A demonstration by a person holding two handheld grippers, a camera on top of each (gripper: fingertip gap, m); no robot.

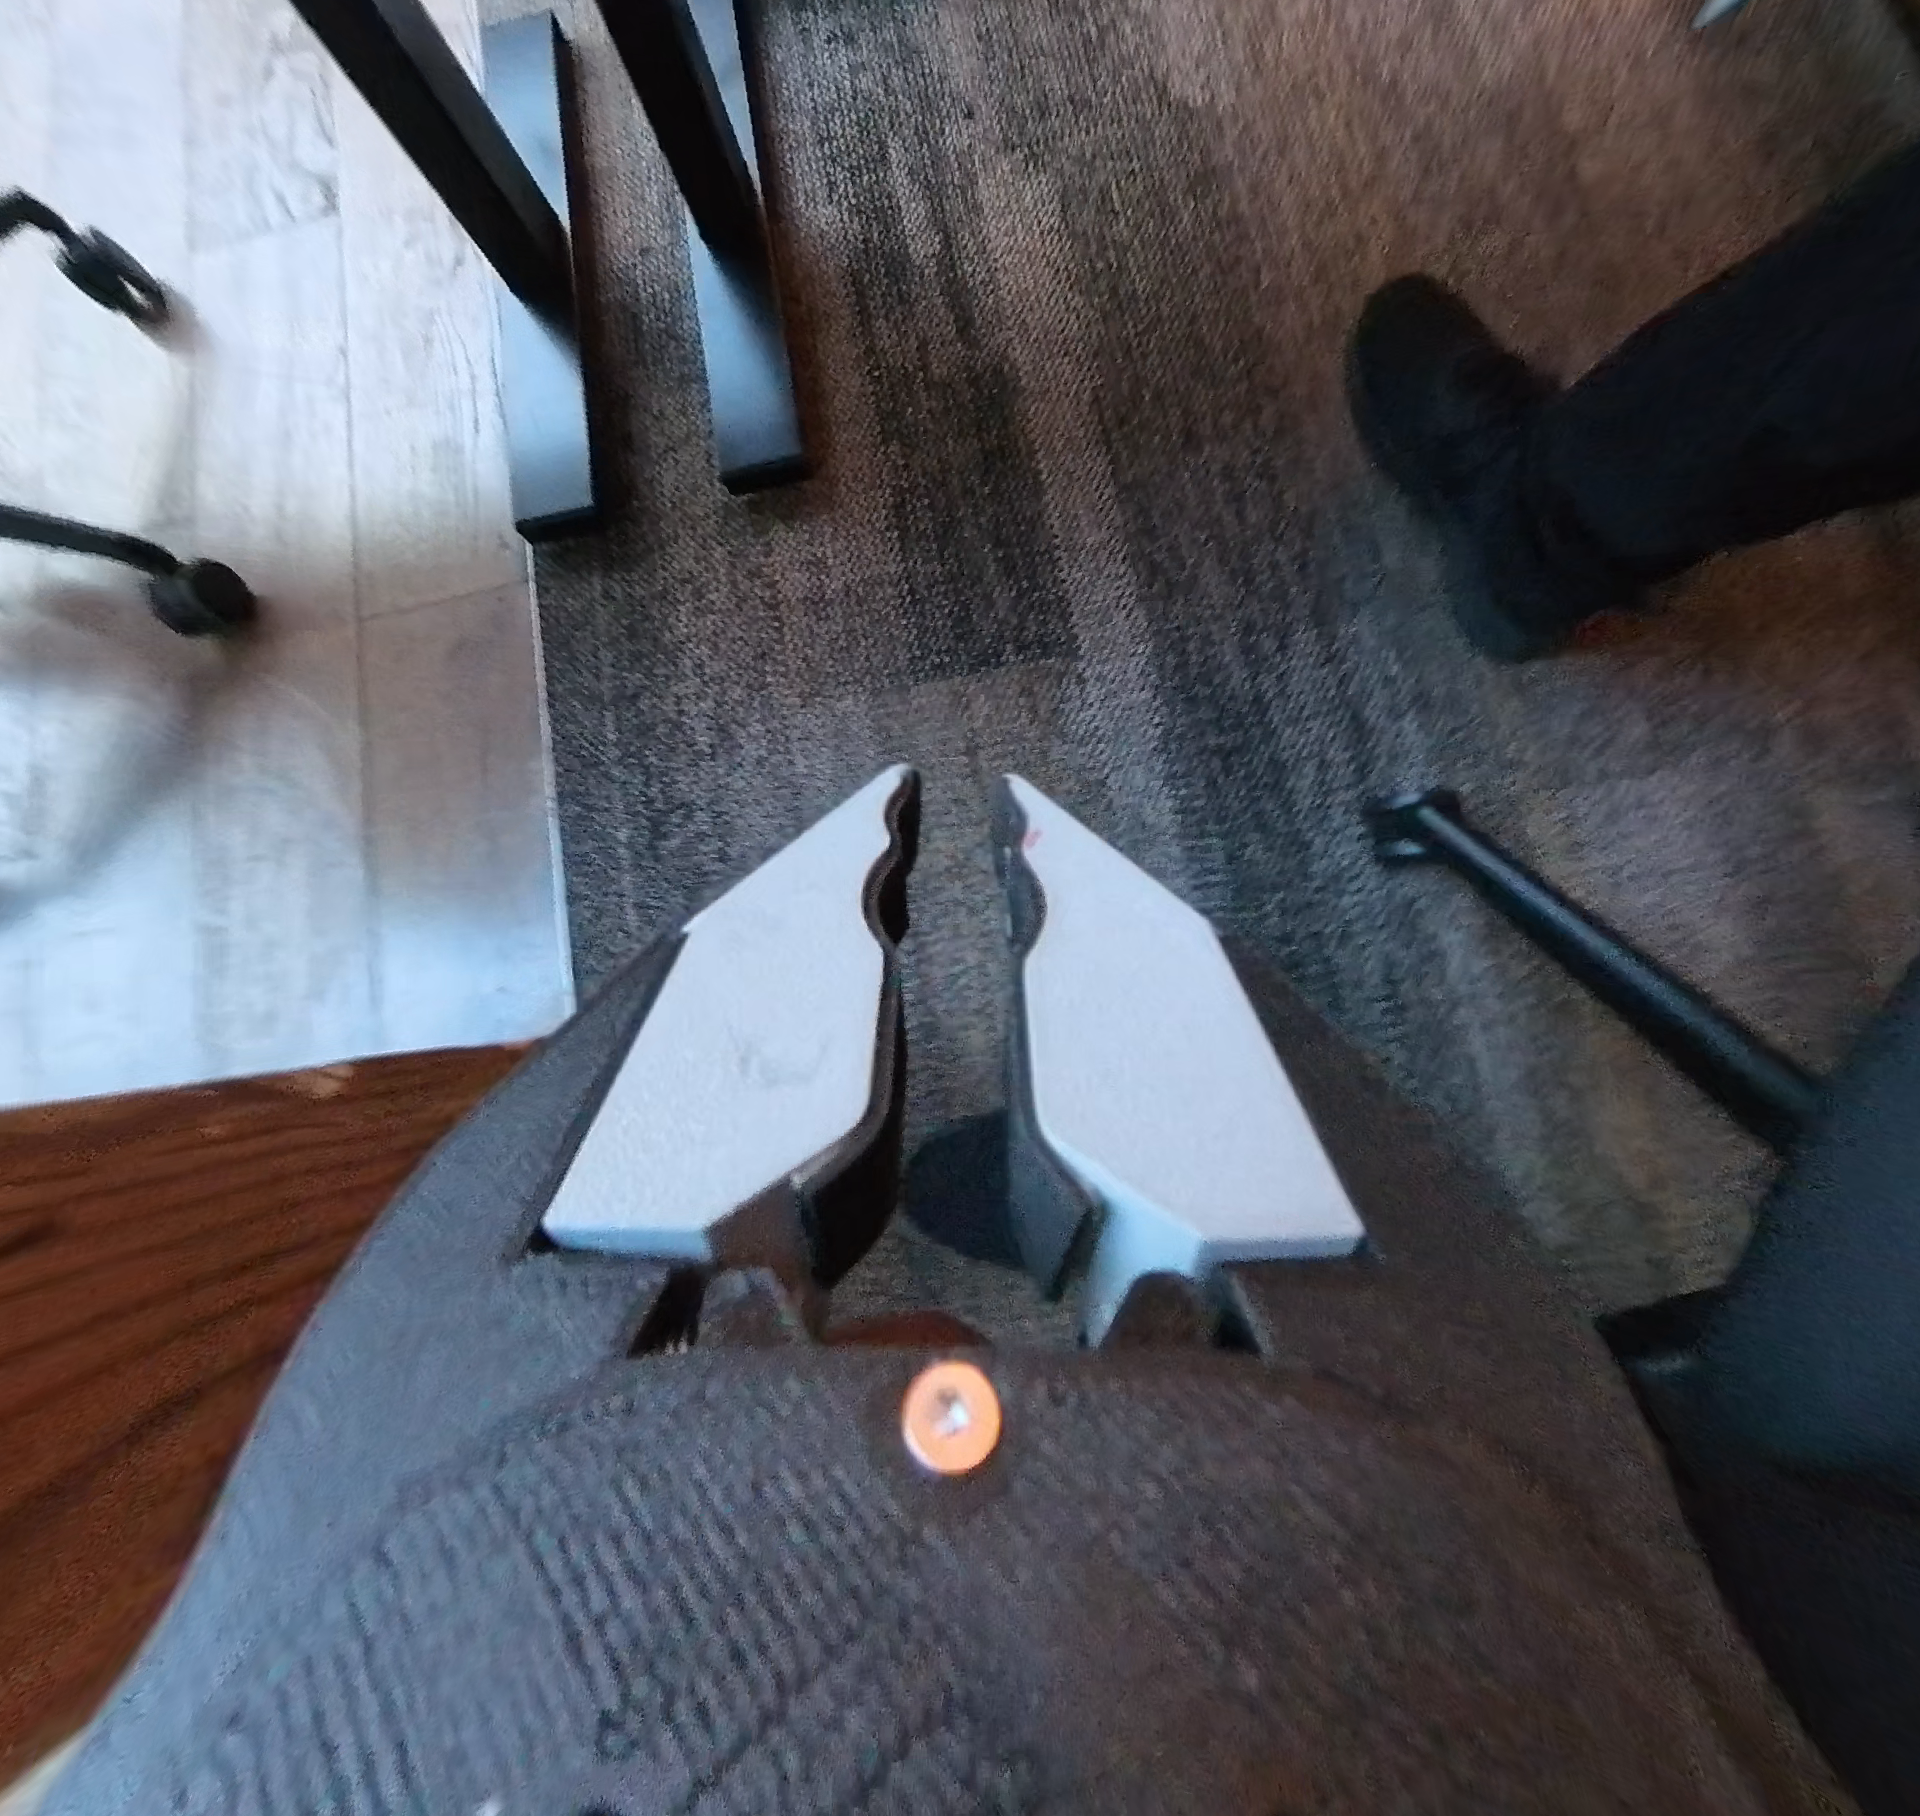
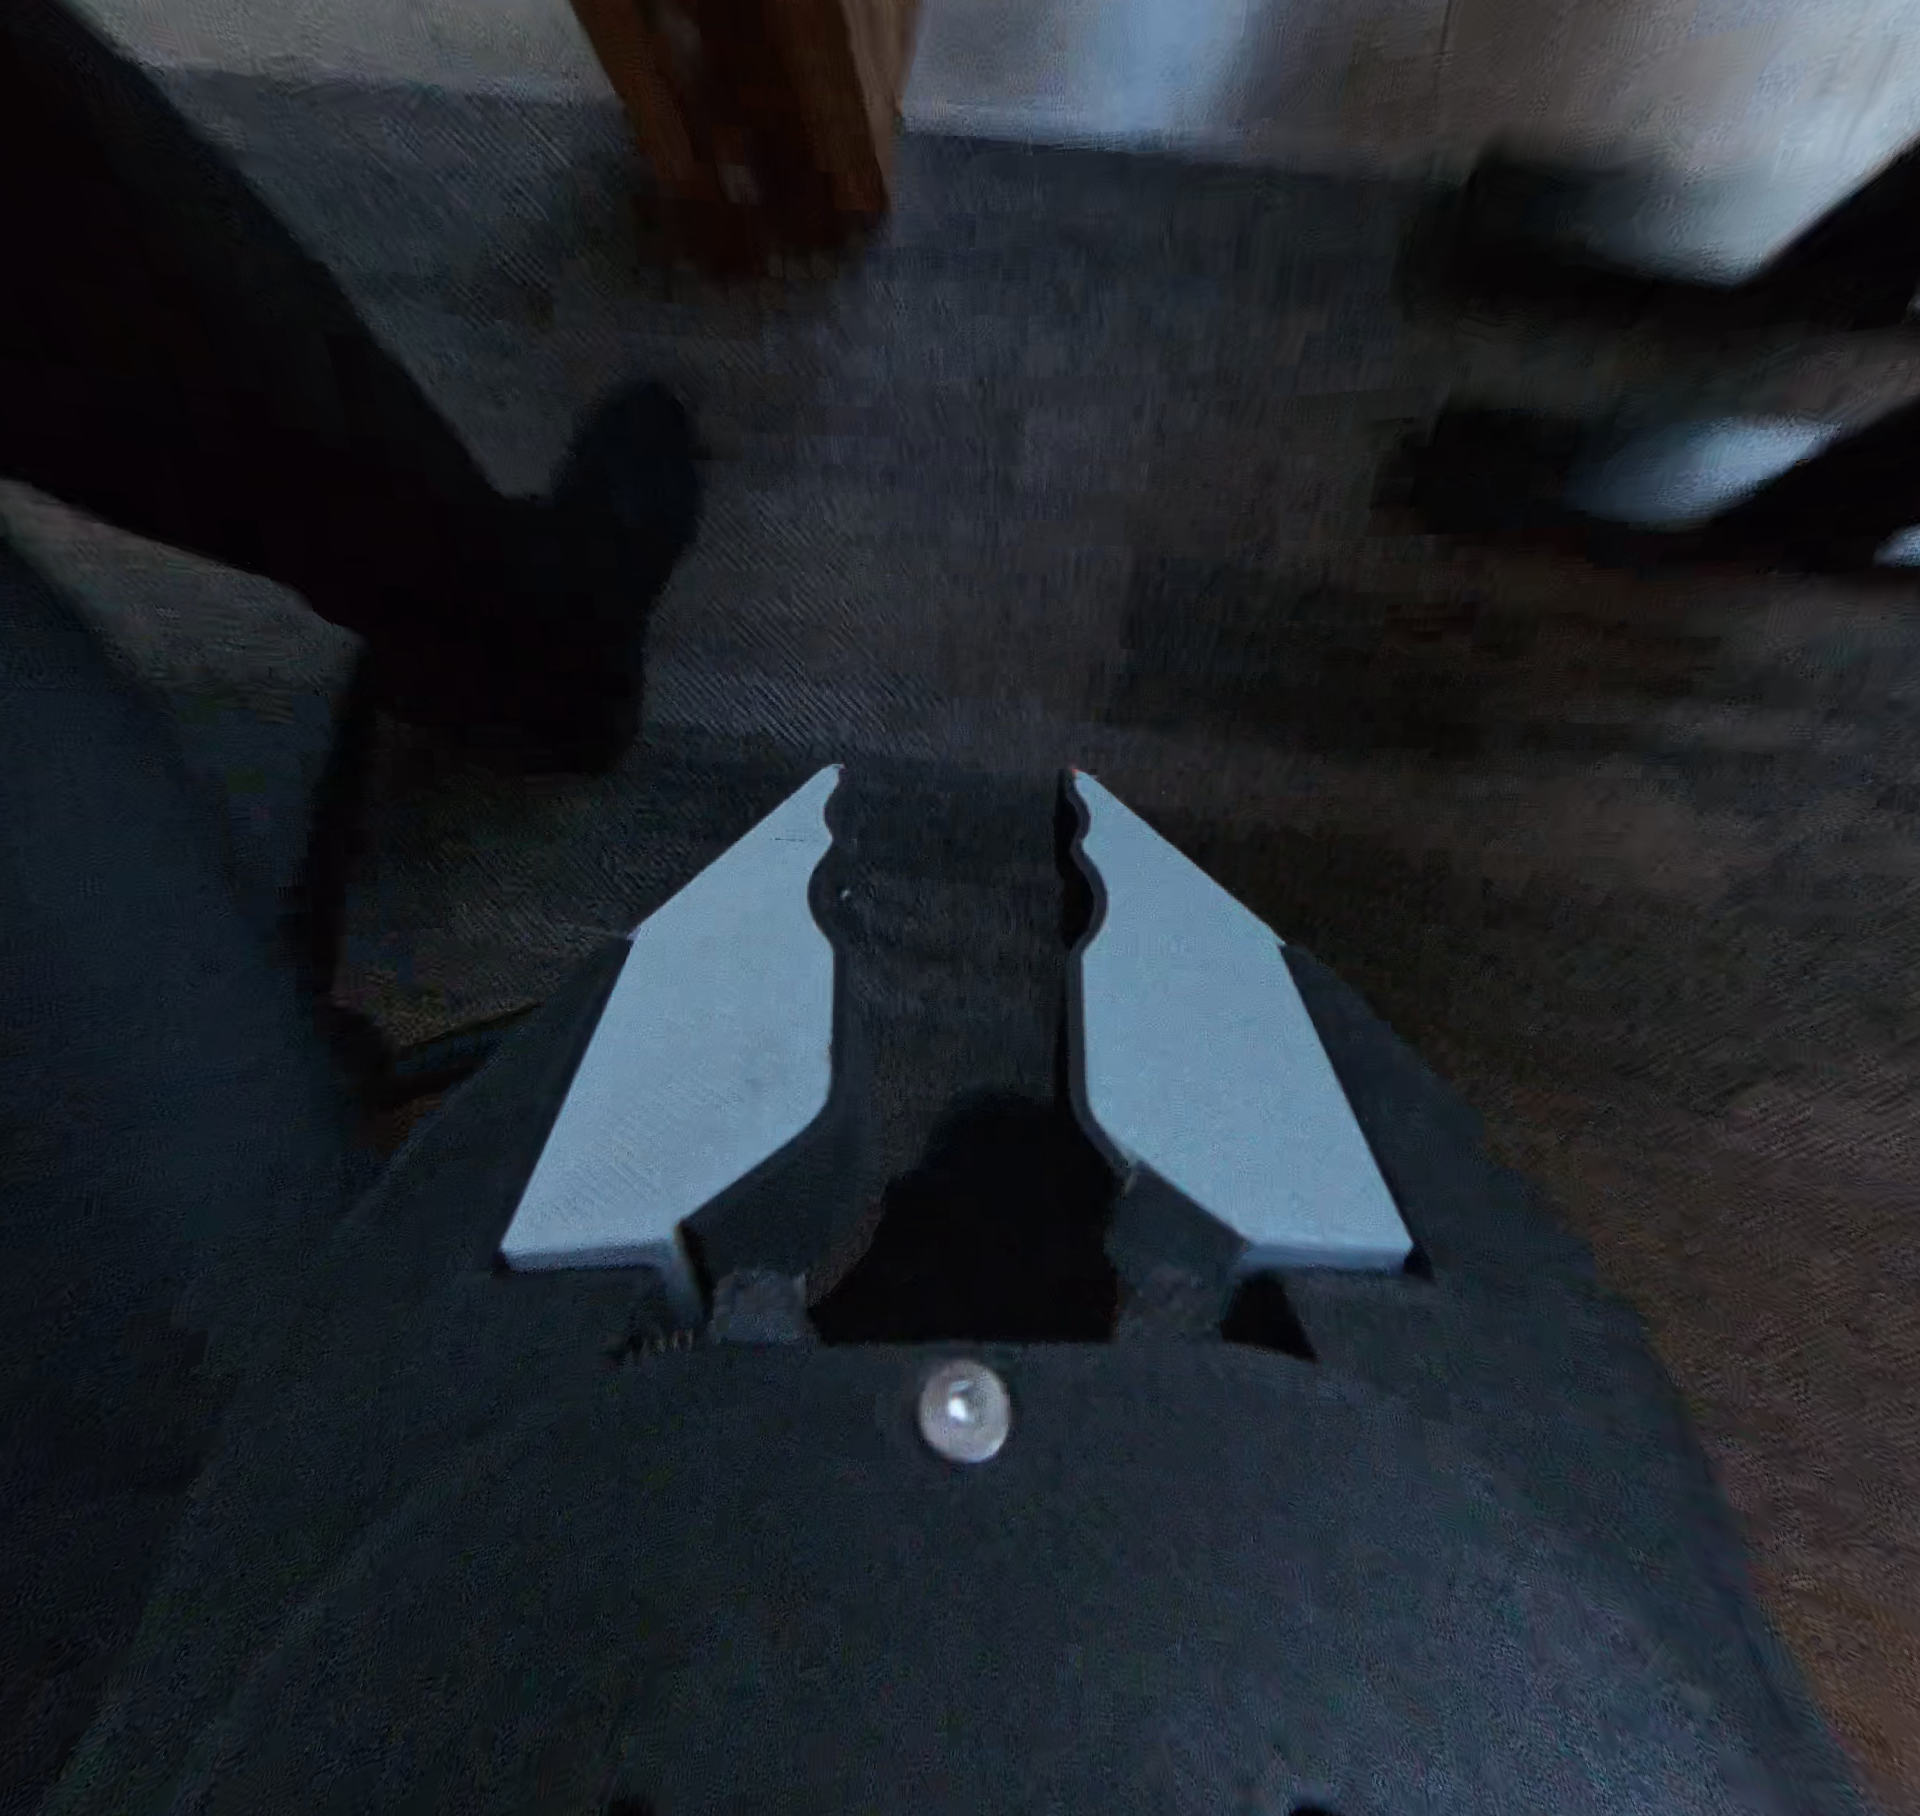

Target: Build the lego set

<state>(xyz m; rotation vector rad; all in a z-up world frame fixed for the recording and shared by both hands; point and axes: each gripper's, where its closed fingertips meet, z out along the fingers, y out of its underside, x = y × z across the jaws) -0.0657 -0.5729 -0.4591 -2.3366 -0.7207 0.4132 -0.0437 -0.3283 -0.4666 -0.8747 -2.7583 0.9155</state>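
Grey carpet (image 1: 1039,416) lies beneath both grippers, the left gripper (image 1: 958,790) with jaws slightly apart and bare, the right gripper (image 2: 951,779) wider, a dark shoe (image 1: 1455,436) at two o'clock.

Left gripper (image 1: 958,790): grey fingers slightly parted, bare, above grey carpet (image 1: 1039,519). Right gripper (image 2: 954,779): fingers wider apart, bare, above dark carpet (image 2: 1039,571).

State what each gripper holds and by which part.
Nothing is held. The left gripper and right gripper both have their fingers apart, with only the grey-brown carpet visible between them.
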